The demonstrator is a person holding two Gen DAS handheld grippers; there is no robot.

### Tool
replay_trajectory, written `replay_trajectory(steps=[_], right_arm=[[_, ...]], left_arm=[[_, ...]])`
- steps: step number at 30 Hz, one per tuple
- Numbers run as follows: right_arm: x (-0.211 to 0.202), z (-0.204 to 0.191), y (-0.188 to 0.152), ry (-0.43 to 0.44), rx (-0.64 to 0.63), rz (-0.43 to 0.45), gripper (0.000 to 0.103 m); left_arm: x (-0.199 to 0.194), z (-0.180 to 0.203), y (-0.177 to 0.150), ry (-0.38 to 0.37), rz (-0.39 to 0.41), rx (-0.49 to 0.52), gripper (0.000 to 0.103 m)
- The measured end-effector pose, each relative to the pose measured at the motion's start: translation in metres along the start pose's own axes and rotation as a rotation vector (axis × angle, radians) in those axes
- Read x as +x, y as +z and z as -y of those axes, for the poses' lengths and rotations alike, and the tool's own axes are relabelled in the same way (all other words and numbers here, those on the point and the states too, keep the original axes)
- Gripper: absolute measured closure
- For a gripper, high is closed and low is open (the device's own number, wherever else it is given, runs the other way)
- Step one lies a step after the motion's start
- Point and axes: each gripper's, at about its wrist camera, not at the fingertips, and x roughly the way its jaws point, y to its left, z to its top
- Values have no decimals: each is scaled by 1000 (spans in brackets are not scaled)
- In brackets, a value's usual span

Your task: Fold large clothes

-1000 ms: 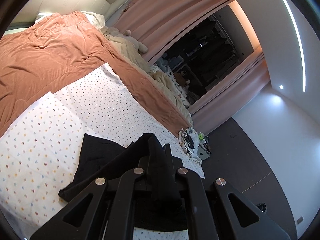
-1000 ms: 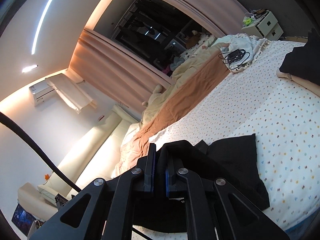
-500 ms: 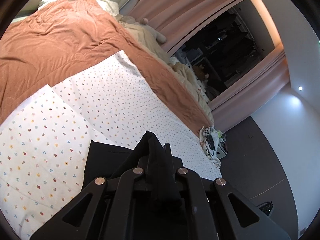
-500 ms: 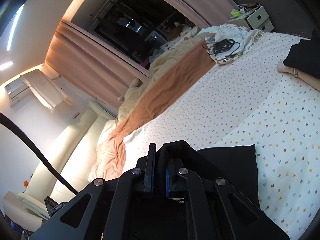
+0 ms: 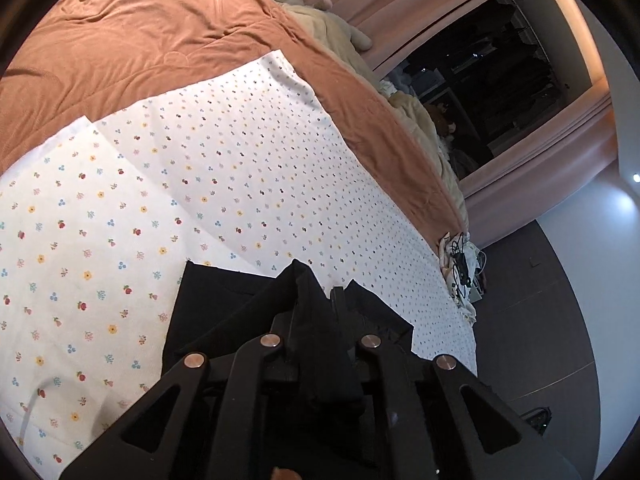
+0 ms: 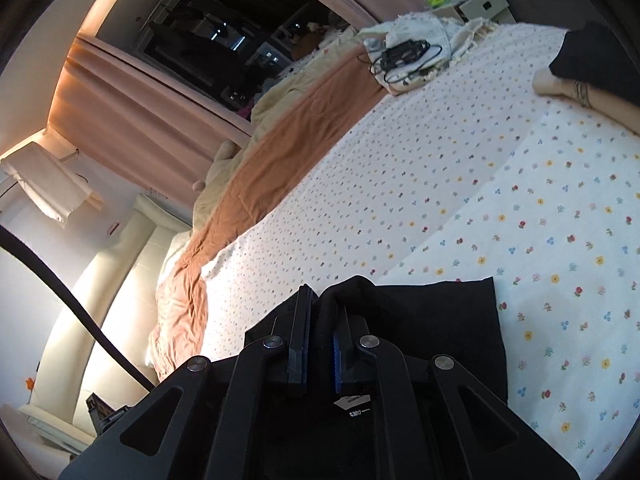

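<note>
A black garment [image 5: 216,312] lies partly on the flowered white sheet [image 5: 224,168] of the bed. My left gripper [image 5: 316,304] is shut on a bunched fold of it, which stands up between the fingers. In the right wrist view the same black garment [image 6: 440,320] spreads to the right over the flowered sheet [image 6: 500,184]. My right gripper [image 6: 320,312] is shut on another edge of it, with a white label showing below the fingers.
An orange-brown blanket [image 5: 168,32] covers the far half of the bed, with beige bedding [image 5: 336,28] beyond. A tangle of black cables on a pale cloth [image 6: 404,56] sits at the bed's corner. A folded black and beige pile [image 6: 592,68] lies at the right edge.
Both grippers have lowered toward the bed with the black garment held. More of the garment now lies flat on the sheet, and the views tilt further down.
</note>
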Motion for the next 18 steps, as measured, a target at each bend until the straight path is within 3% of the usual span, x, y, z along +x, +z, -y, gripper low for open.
replay_trajectory(steps=[1,3,4,6,7,8,18], right_arm=[[2,-2,1,-13,6,-8,96],[4,-6,4,-32,-3,-12,93],[2,-10,2,-26,-12,-13,85],[-1,-17,1,-11,-27,-12,50],[-5,-21,0,-18,-36,1,17],[-5,-19,1,-20,-41,14,12],[-41,-21,-15,-54,-55,3,12]], left_arm=[[3,0,0,-10,-8,-8,83],[5,1,2,-38,-12,-16,42],[4,3,3,-54,-7,-15,0],[-2,10,4,-62,25,-2,0],[-4,12,4,-62,26,7,0],[-6,13,5,-64,25,12,0],[-49,2,-13,24,72,57,0]])
